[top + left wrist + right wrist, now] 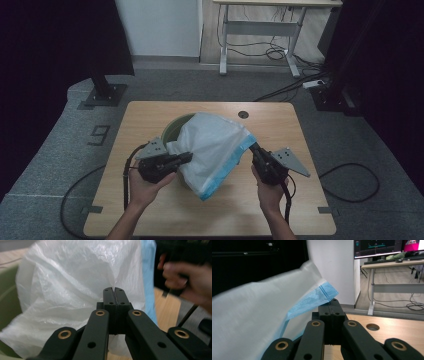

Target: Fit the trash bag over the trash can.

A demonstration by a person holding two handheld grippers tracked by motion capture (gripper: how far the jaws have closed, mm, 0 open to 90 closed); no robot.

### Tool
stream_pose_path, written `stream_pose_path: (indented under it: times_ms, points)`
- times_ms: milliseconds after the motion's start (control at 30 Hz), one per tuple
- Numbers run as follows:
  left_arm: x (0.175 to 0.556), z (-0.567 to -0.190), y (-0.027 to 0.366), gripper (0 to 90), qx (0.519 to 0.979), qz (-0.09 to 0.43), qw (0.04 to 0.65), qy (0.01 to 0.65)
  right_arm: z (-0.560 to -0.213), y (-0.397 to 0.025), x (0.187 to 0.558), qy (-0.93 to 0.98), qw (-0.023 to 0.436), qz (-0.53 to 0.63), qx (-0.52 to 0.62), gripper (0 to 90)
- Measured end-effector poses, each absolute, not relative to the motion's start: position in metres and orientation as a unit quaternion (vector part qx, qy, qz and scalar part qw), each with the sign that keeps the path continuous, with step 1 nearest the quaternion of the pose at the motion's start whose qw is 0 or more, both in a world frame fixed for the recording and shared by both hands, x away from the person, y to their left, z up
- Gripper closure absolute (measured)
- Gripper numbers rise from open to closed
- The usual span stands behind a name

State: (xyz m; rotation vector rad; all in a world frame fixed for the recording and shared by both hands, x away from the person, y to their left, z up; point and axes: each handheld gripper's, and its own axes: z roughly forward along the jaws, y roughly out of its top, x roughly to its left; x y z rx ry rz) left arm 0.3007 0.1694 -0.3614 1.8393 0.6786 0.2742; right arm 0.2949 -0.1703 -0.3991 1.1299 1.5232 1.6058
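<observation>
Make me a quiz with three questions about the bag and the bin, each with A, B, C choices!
1. Where does the white bag sit?
A. Over the green bin
B. On the floor
C. Inside a drawer

2. What colour is the bag's edge band?
A. Red
B. Blue
C. Yellow

3. What are the right tongs doing?
A. Hanging open
B. Lying on the table
C. Pinching the bag

Answers: 1 A, the bag drapes over the bin on the table. 2 B, the band shows light blue. 3 C, the jaws are closed on the blue corner; the left tongs pinch the white plastic.

Bare table (280,125) beyond and right of the bag (212,147), green bin (172,131) blocking centre
</observation>
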Motion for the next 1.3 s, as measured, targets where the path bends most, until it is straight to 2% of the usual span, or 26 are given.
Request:
stream_pose_path:
  times_ms: [133,467,733,767,967,1100,1300]
  points:
    - [0.306,-0.353,0.187,89.7,0.746,0.098,0.588,0.297,-0.401,-0.176,0.298,0.583,0.320,0.606,0.437,89.3]
    - [0.312,-0.344,0.198,89.7,0.725,0.094,0.612,0.302,-0.402,-0.174,0.303,0.597,0.306,0.604,0.431,89.1]
    - [0.315,-0.347,0.200,89.9,0.698,0.102,0.629,0.326,-0.405,-0.165,0.293,0.604,0.265,0.633,0.405,67.3]
    - [0.315,-0.348,0.200,89.9,0.695,0.105,0.631,0.329,-0.409,-0.161,0.290,0.606,0.252,0.637,0.405,61.7]
    - [0.317,-0.348,0.202,89.9,0.682,0.105,0.640,0.340,-0.426,-0.158,0.290,0.616,0.237,0.625,0.417,55.8]
    - [0.318,-0.348,0.202,89.9,0.681,0.108,0.639,0.341,-0.434,-0.159,0.291,0.613,0.210,0.633,0.424,55.7]
    - [0.318,-0.348,0.200,89.9,0.681,0.112,0.637,0.343,-0.434,-0.153,0.278,0.616,0.210,0.639,0.409,56.0]
